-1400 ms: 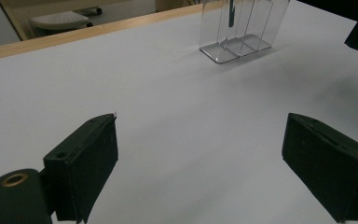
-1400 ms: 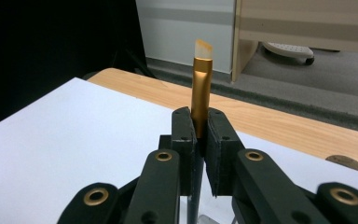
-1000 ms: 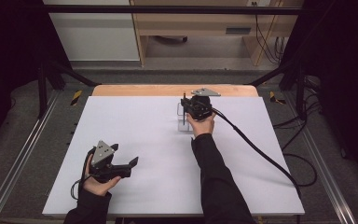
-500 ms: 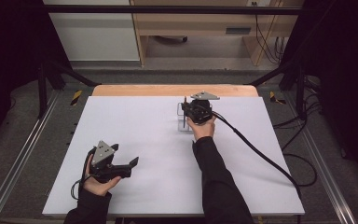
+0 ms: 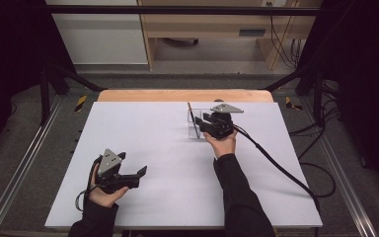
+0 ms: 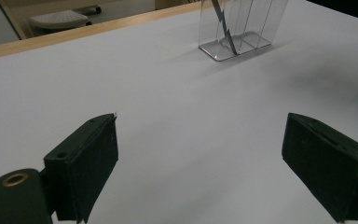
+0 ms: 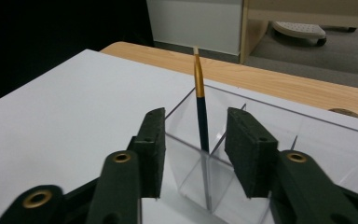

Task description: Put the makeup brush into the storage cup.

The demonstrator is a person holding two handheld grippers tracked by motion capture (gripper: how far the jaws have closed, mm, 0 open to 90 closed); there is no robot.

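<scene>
1. Two hand-held grippers are over the white table [image 5: 143, 133].
2. At the far side, the right hand-held gripper [image 7: 193, 142] has moved a little to the right since a second ago. Its jaws are apart and hold nothing.
3. A brush [image 7: 200, 105] stands tilted in a clear box [image 5: 196, 129], near the table's far edge. It sits between the open jaws, not touching them.
4. My guess: the brush was just let go, so the drop looks done.
5. Near the person, the left hand-held gripper [image 6: 200, 163] has stayed put, low over the table. Its jaws are wide apart and hold nothing.
</scene>
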